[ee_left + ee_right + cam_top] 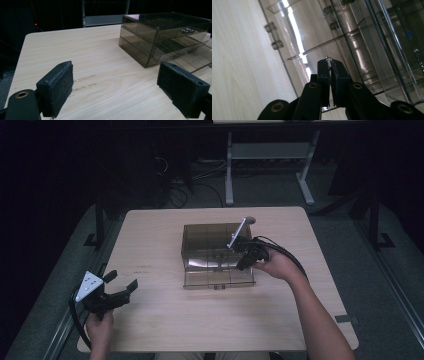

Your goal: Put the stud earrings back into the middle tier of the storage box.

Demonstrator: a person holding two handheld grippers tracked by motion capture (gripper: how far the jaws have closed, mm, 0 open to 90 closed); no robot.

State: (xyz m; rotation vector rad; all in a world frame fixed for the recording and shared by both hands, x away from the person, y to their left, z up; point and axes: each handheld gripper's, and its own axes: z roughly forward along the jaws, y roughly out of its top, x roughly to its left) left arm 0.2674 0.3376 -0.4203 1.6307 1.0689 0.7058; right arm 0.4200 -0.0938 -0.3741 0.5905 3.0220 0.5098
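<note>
A smoked clear drawer box stands mid-table, with its lowest drawer pulled out toward me. My right gripper hovers at the box's front right, over the open drawers. In the right gripper view its jaws are pressed together, and a tiny shiny wire piece pokes out at their tips. Clear drawer fronts with small knobs lie just beyond. My left gripper rests at the table's left front, open and holding nothing. The left gripper view shows its pads wide apart, with the box off to the right.
The wooden table has bare room left of and in front of the box. A grey tape patch sits near its right edge. A white desk frame and cables stand behind on the dark floor.
</note>
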